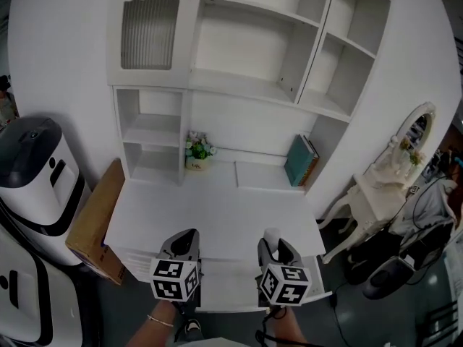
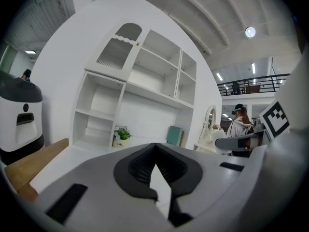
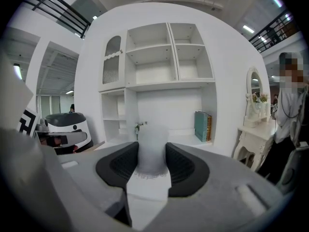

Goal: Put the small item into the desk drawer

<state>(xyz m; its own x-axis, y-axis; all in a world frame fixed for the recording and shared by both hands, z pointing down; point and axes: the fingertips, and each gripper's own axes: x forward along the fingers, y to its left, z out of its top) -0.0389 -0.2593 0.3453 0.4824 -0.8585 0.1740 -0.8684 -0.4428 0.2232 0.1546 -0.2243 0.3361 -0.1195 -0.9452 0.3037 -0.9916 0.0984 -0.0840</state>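
A small white frosted cylinder [image 3: 152,141] stands upright between the black pads of my right gripper [image 3: 152,153], which is shut on it. In the head view the same white item [image 1: 271,234] pokes up from the right gripper [image 1: 272,241] over the front edge of the white desk [image 1: 217,208]. My left gripper [image 1: 187,237] hangs beside it, at the desk's front left. Its pads [image 2: 137,170] meet at the tips with nothing between them. The drawer part [image 1: 231,284] shows as a white ledge under the desk's front edge; I cannot tell how far out it stands.
A small flower pot [image 1: 197,152] and a teal book [image 1: 299,160] stand at the back of the desk under the white shelves. A cardboard box [image 1: 98,223] and a white machine [image 1: 36,172] are at the left. A white dressing table [image 1: 387,183] and a person [image 3: 289,105] are at the right.
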